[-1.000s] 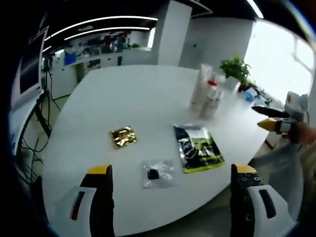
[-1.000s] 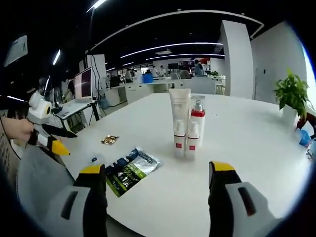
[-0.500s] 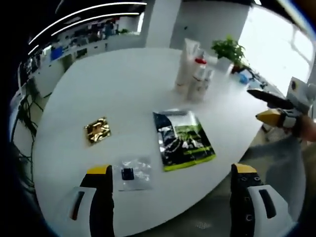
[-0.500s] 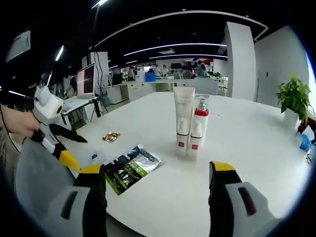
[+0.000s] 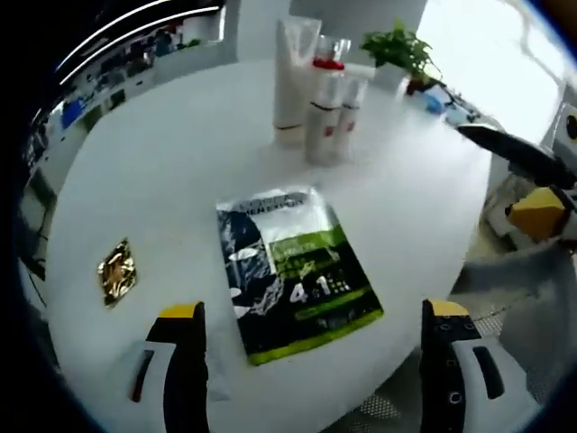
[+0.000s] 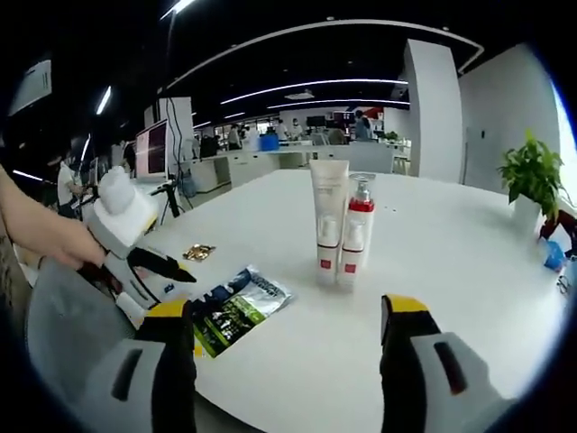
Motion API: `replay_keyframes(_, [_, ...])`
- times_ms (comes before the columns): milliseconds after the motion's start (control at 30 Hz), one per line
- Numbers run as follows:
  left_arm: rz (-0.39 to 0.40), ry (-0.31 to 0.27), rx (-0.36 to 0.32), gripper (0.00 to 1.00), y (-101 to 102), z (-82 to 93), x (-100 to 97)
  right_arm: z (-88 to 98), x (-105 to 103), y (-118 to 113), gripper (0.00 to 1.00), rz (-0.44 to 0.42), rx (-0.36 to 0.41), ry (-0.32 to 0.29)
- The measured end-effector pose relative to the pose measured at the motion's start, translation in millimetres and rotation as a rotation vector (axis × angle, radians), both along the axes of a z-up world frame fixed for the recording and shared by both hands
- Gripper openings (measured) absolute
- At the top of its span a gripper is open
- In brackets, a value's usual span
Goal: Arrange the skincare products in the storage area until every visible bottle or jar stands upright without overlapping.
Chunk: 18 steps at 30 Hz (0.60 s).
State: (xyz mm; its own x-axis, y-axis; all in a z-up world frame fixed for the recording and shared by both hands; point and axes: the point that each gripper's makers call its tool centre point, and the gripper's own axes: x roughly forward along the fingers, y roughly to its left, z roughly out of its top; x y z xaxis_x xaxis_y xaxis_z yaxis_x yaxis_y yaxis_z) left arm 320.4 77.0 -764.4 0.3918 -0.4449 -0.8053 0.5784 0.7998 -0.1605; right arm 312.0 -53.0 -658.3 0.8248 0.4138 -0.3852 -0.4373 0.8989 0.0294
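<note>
In the left gripper view, the left tool (image 5: 314, 361) is wide open and holds nothing. Its two jaws stand far apart over the near edge of the round white bench (image 5: 171, 171). Between the jaws, flat on the bench, lies a shiny black and green sachet (image 5: 293, 271). Left of the sachet lies a small gold foil packet (image 5: 117, 271). Far behind the sachet stand the skincare things, close together and upright: a white tube (image 5: 293, 77) and a pump bottle with a red collar (image 5: 325, 108), with a smaller tube (image 5: 350, 113) just beside the bottle. A green potted plant (image 5: 397, 50) stands behind them, near the far edge of the bench. To the right of the sachet, off the bench edge, the right tool (image 5: 523, 176) comes in with a dark jaw and a yellow-tipped jaw apart.

In the right gripper view, the right tool (image 6: 288, 361) is also wide open and empty. The white tube (image 6: 328, 221) and the pump bottle (image 6: 353, 230) stand upright side by side in the middle of the bench (image 6: 451, 262). The sachet (image 6: 236, 308) lies left of them, near the bench edge, and the gold packet (image 6: 199, 253) lies behind it. A hand (image 6: 45, 236) holds the left tool (image 6: 149, 275) just beside the sachet, with its jaws parted. The potted plant (image 6: 532, 176) stands far to the right of the tube.
</note>
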Motion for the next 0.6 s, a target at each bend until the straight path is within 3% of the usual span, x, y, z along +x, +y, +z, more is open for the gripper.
replay_keyframes(133, [0.043,0.008,0.028,0.97,-1.4,-8.5,8.0,-0.7,0.1,0.3,0.85,0.002,-0.009,-0.001])
replay_keyframes(300, [0.042,-0.003,0.076,0.97,-3.4,-15.8,16.4,-1.4,0.6,-0.4,0.85,-0.002,-0.008,0.002])
replay_keyframes(467, [0.098,0.02,0.062,0.97,-7.3,-21.7,24.1,-1.8,1.0,-1.8,0.85,-0.008,-0.008,0.005])
replay_keyframes(500, [0.107,-0.004,0.066,0.97,-6.9,-20.0,28.8,-1.8,1.1,-2.0,0.84,-0.008,-0.008,0.005])
replay_keyframes(600, [0.136,0.0,0.064,0.97,-10.2,-20.2,33.0,-2.3,1.6,-3.3,0.84,-0.015,-0.007,0.007])
